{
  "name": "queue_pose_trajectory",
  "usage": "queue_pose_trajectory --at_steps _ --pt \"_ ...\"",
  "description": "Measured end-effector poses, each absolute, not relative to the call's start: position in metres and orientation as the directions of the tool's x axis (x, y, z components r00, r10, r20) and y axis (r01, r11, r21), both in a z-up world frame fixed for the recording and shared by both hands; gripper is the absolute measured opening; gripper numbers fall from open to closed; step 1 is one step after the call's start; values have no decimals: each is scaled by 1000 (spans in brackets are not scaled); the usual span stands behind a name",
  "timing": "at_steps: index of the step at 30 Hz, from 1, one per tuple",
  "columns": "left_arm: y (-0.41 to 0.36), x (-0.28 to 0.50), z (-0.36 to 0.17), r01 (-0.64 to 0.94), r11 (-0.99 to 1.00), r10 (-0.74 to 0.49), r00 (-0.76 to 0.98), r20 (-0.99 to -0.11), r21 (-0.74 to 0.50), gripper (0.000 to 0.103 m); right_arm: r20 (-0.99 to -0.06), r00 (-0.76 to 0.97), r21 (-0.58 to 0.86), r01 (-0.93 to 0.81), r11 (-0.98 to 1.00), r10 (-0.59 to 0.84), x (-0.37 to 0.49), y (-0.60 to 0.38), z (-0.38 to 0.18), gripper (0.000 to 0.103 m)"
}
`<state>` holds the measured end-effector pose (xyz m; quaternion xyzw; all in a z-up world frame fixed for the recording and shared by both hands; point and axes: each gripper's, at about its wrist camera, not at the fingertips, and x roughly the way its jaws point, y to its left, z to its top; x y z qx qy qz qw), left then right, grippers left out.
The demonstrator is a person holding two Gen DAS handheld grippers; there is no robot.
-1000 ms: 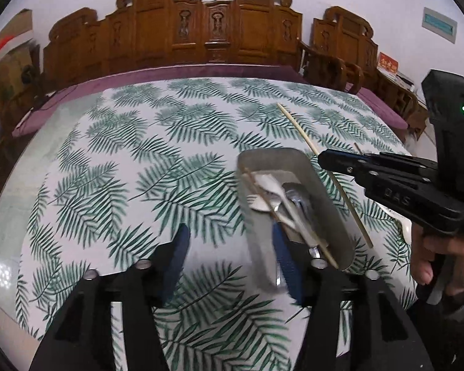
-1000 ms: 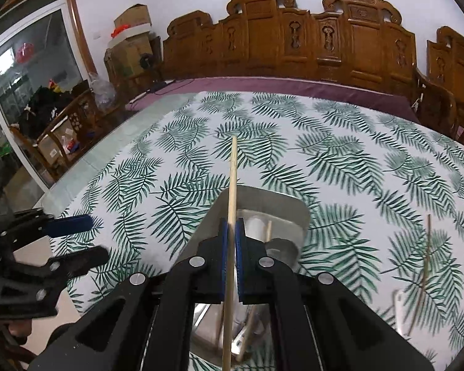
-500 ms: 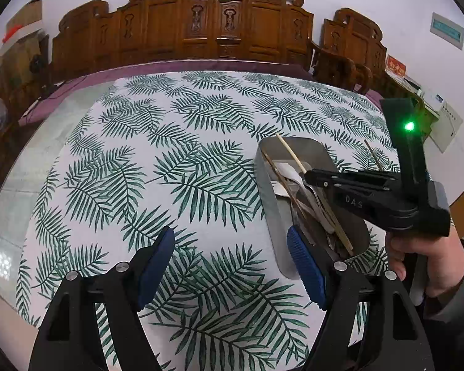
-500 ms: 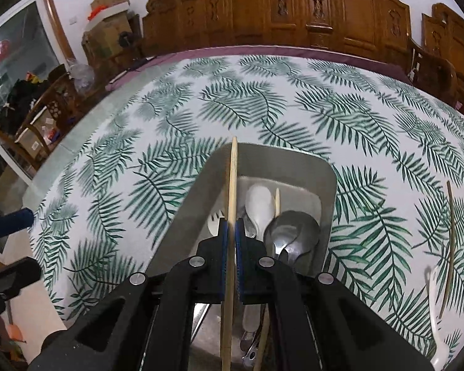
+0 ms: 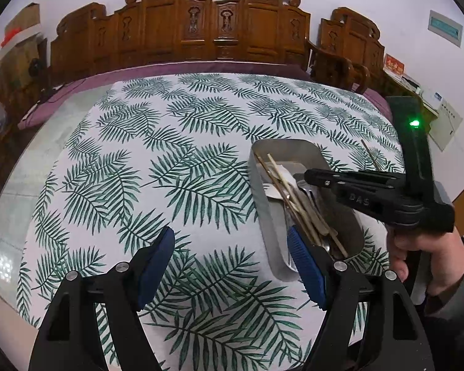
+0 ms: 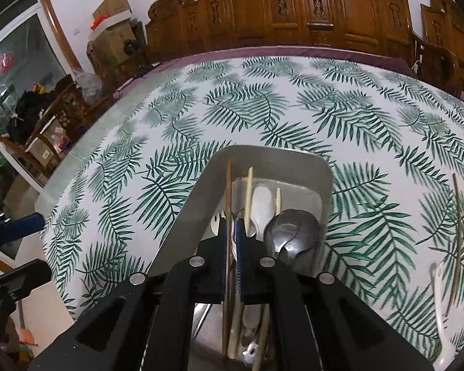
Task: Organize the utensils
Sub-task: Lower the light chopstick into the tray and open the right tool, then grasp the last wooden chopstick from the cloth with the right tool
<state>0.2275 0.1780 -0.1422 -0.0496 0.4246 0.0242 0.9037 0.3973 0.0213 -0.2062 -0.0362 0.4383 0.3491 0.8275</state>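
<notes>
A metal tray (image 6: pixel 294 157) on the leaf-print cloth holds a steel spoon (image 6: pixel 294 232), a white spoon (image 6: pixel 263 201), a fork (image 6: pixel 216 218) and a few pale chopsticks (image 6: pixel 249 191). My right gripper (image 6: pixel 231 235) is shut on a darker wooden chopstick (image 6: pixel 229 185). It hangs low over the tray's near end, and the stick lies along the tray's left side. In the left wrist view the right gripper (image 5: pixel 312 174) reaches over the tray (image 5: pixel 263 191) from the right. My left gripper (image 5: pixel 230 247) stands open with nothing between its pads; its right pad is at the tray's near left wall.
Right of the tray a loose brown chopstick (image 6: pixel 456 216) and a white spoon (image 6: pixel 439 303) lie on the cloth. A person's hand (image 5: pixel 417 256) holds the right gripper's handle. Carved wooden chairs (image 5: pixel 219 31) line the table's far edge. Boxes and clutter stand at the left.
My right gripper has sunk toward the tray, bringing the chopstick from above the rim down among the utensils. The left gripper's jaws have spread a little wider.
</notes>
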Motion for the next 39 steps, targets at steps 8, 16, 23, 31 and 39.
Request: queue_pose_trajectory --at_steps 8,16,23,31,39 --pt "146 234 -133 -34 997 -31 653 -757 -70 72 -731 473 123 -618 777 492 402 -52 -179 7" --pt "108 245 -131 10 997 -67 665 -744 -82 72 -765 540 14 -529 849 350 430 -130 -195 16" --pt "81 251 -136 28 995 -94 662 -744 -101 72 -816 519 -4 -443 897 253 456 -181 -237 29" --pt "57 254 -141 11 993 -95 675 -732 -118 72 -849 462 46 -419 907 257 472 -191 -263 29" --pt "36 258 -144 22 993 -99 664 -741 -113 72 -862 463 -25 -446 895 207 476 -186 -271 12"
